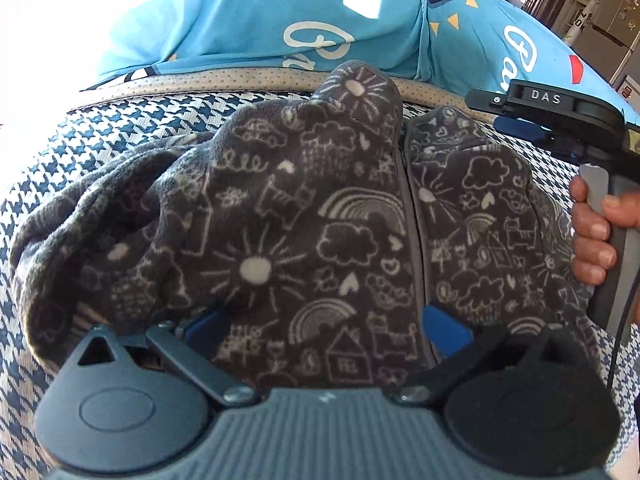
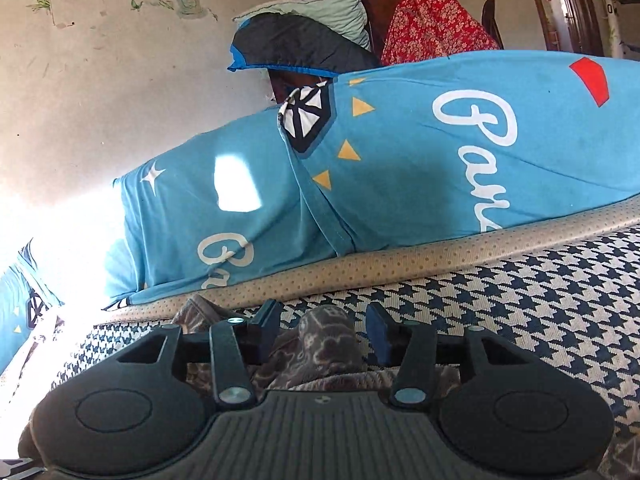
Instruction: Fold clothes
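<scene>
Lying rumpled, doodle-print grey fleece garment

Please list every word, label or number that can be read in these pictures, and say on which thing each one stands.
"DAS": white letters on the black body of the right tongs.
"Par", cut off: white script on the blue bedding.
Black letters on the door frame: too blurred to read.
The grey fleece garment bears drawings only, no words.

blue pillows wall off the back, houndstooth cover bare rightward
</scene>
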